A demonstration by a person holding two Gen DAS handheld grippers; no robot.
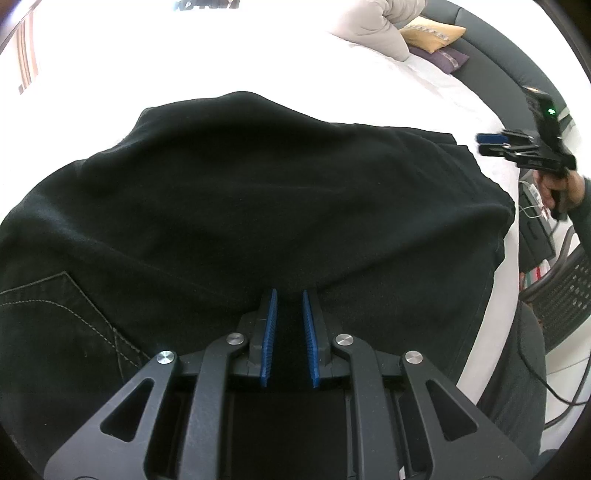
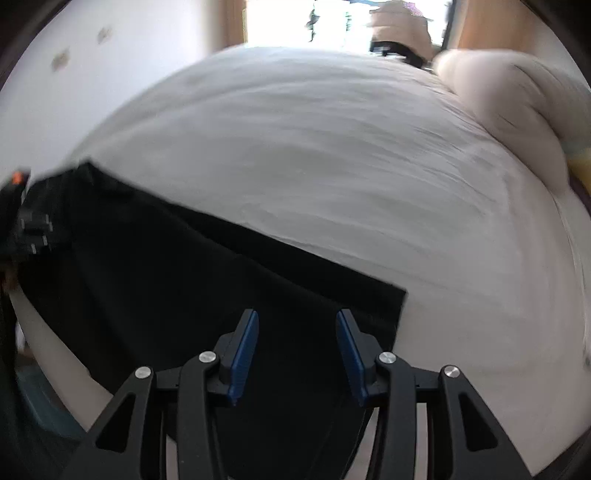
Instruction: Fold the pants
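As the black pants [image 1: 258, 206] lie spread on the white bed [image 1: 258, 55], already doubled over on themselves, we note a pocket seam at the near left and a straight hem edge toward the right. In the left wrist view, the left gripper [image 1: 289, 295] sits at the near edge of the cloth with its blue pads nearly together, and dark fabric fills the narrow gap; we judge it clamped on the pants. The right gripper [image 2: 297, 317] hangs over the right end of the pants, its fingers apart with nothing pinched between them; that view is blurred. From the left, it shows off the bed's right edge, held in a hand [image 1: 554, 192].

Step in hand, as we read it: take the free end for the next fold. To do it well, we would bring the right fingers down on the hem corner, catch every layer at once, and keep the left hold as anchor so the cloth does not skew. Pillows [image 1: 373, 29] sit well beyond.
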